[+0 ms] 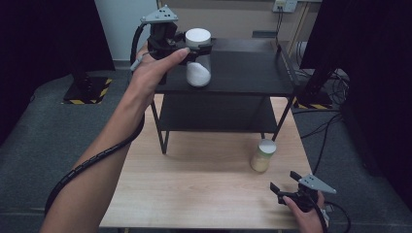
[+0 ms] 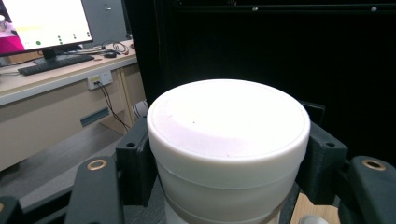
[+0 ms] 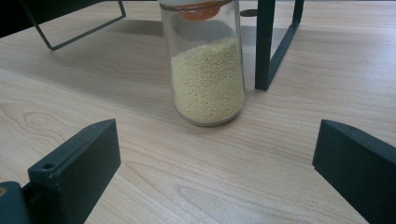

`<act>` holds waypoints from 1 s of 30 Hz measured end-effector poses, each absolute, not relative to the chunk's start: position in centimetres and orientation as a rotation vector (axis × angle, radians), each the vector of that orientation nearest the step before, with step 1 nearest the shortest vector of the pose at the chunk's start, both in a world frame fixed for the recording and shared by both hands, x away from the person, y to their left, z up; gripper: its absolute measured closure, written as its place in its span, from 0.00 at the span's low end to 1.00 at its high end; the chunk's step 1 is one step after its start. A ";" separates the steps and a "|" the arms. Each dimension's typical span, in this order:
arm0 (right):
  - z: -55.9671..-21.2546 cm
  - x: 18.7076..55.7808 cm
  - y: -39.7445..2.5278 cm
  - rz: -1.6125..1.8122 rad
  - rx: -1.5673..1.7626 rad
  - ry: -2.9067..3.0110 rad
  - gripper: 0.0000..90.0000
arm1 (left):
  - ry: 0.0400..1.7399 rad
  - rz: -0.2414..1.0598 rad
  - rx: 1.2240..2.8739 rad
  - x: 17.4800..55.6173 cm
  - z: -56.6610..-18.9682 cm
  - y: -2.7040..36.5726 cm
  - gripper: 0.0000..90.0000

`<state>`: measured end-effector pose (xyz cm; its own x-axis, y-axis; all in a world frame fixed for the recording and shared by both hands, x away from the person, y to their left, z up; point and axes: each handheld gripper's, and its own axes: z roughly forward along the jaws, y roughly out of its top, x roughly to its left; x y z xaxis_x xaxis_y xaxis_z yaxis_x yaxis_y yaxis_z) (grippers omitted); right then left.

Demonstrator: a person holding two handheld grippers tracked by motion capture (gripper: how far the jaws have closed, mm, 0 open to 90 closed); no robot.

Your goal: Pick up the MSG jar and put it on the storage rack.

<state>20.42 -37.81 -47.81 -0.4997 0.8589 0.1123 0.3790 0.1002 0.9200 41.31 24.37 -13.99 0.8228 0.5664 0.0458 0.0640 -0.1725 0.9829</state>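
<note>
- The left gripper [image 1: 197, 48], a black two-jaw tool with a grey three-cornered plate on top, is raised over the top shelf of the black metal two-tier rack [image 1: 243, 73], its jaws clamped on either side of a clear glass jar with a white lid and white powder inside [image 1: 198, 63].
- In the left gripper view that jar's broad white lid [image 2: 229, 121] sits between the two black jaws, which press against its sides just below the lid.
- The jar's base is at the level of the top shelf; whether it rests on the shelf or hangs just above it cannot be told.
- The right gripper [image 1: 287, 186], held low near the front right corner of the light wooden table [image 1: 204, 189], has its jaws spread wide and grips nothing.
- A second clear glass jar with a white lid and yellowish grains inside [image 3: 208, 74] stands upright on the table, just beside the rack's front right leg [image 3: 264, 44], ahead of the right gripper's open jaws and apart from them.
</note>
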 end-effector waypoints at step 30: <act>-47.7 20.4 -37.8 1.392 1.209 1.920 0.01 | 0.522 0.457 1.750 42.0 -13.5 24.3 0.35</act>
<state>20.39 -37.84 -47.70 -0.4977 0.8597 0.1148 0.3765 0.0949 0.9216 42.05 24.30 -13.46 0.8224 0.5681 0.0311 0.1057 -0.2063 0.9728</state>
